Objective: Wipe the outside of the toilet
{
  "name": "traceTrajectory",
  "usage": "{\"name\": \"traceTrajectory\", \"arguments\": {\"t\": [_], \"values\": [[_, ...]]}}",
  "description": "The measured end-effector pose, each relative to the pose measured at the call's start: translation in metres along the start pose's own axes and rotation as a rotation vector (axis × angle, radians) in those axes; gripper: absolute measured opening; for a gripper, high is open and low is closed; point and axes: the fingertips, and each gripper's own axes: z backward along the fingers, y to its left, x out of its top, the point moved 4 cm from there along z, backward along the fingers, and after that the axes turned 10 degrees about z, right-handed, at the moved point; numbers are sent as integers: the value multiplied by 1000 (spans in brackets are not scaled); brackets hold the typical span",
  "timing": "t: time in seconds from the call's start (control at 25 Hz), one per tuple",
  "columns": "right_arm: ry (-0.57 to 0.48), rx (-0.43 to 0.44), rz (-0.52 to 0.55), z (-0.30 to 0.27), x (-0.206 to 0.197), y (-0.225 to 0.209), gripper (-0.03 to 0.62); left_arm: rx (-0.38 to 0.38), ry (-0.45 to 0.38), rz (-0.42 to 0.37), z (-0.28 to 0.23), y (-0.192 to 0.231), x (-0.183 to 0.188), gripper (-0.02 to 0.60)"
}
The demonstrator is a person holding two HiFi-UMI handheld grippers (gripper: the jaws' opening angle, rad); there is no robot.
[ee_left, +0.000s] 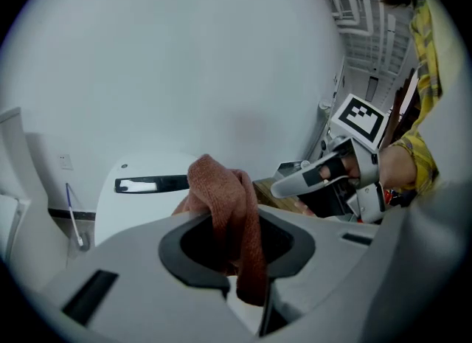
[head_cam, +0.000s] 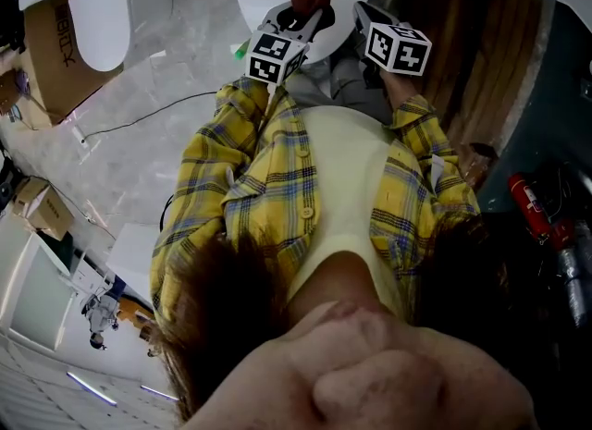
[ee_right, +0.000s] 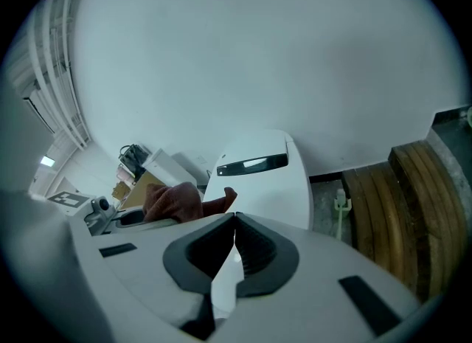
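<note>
Left claw [ee_left: 237, 254]: clamped on a rust-red terry cloth [ee_left: 225, 203]. The cloth bunches up above the jaws and one tail hangs down through them.

Right claw [ee_right: 233, 247]: jaws pressed together with nothing between them. It is held just beside the left claw, slightly to its right.

White glossy toilet [ee_right: 259, 185]: directly ahead of both claws, its top facing them, with a dark slot-shaped fitting [ee_right: 253, 163] set across it. In the head view the white body sits just beyond the cloth. From the gripper views I cannot tell whether the cloth touches the shell or is just short of it.

Brown wooden planks [ee_right: 402, 209] lie to the toilet's right. Grey marbled floor [head_cam: 157, 95] is on the other side.

Step, as I read it: cloth in hand and brought up to the toilet, at or just before the start of wiping.

Next move, as I judge it: press the bunched cloth onto the outer shell and sweep across the top, then down the sides. The right claw should stay out of the stroke.
</note>
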Motion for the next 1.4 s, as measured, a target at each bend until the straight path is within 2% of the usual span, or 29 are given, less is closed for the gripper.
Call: {"name": "traceTrajectory", "arguments": {"t": [0.2,0.4,0.56,0.8,1.4], "values": [[-13,7,24,6,5,6,25,61,-30,10,13,8,9,98],[-30,12,42,10,12,11,25,158,-51,62,25,20,12,98],[-43,19,57,14,14,16,25,202,-69,110,34,27,12,98],[-56,8,71,19,15,19,25,262,-71,141,45,35,13,98],[-83,-11,109,26,21,27,25,326,-68,193,66,49,8,98]]}}
